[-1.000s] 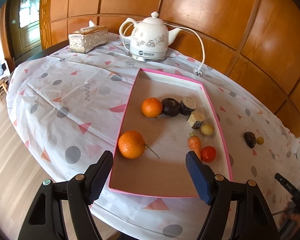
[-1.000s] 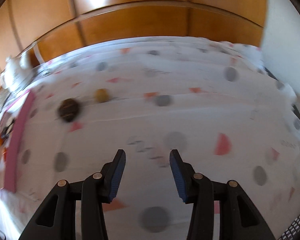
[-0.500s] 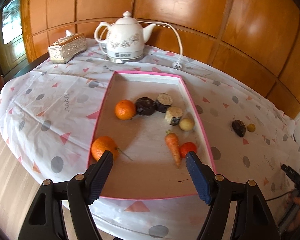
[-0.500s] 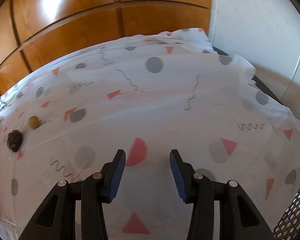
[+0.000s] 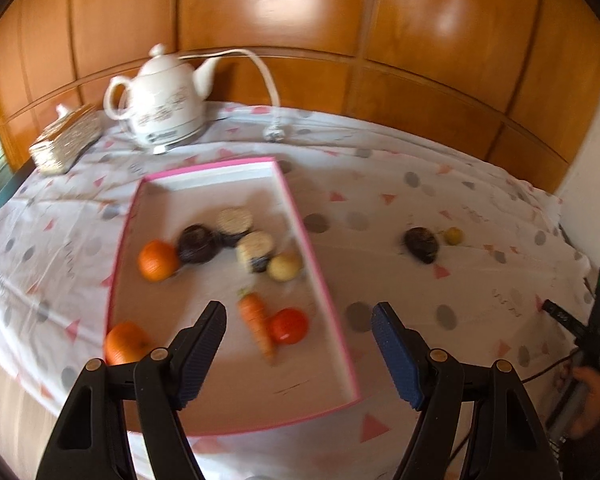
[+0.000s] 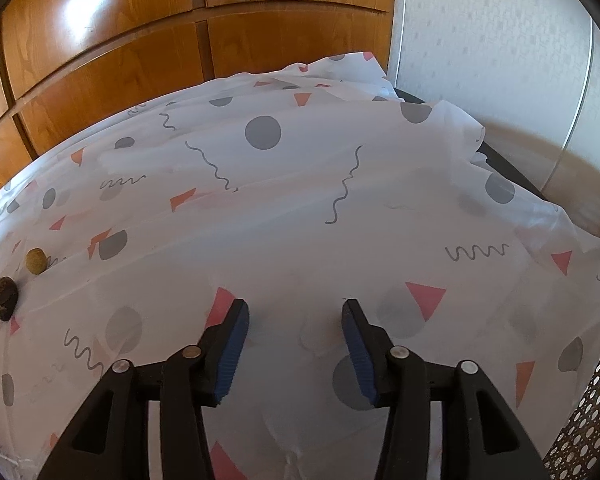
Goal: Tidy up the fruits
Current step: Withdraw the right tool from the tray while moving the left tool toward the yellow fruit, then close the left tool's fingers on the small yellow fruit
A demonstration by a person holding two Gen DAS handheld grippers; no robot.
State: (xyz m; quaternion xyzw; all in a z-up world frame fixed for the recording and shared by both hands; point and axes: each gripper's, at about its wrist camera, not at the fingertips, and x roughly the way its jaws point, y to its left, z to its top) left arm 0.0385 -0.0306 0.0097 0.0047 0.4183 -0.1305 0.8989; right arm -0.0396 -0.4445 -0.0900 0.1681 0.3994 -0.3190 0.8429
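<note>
Hovering above the pink tray [image 5: 318,264], the left gripper [image 5: 299,325] gapes wide and empty over a carrot [image 5: 256,325] and tomato [image 5: 289,325]. The right gripper [image 6: 292,322], its jaws just widened, holds nothing above the tablecloth [image 6: 300,216]. A dark fruit [image 6: 4,298] and a small yellow fruit [image 6: 36,261] lie outside the tray.

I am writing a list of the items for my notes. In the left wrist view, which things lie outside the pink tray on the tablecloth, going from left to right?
Woven tissue box → white ceramic electric kettle → white power plug → dark wrinkled round fruit → small yellow round fruit.
</note>
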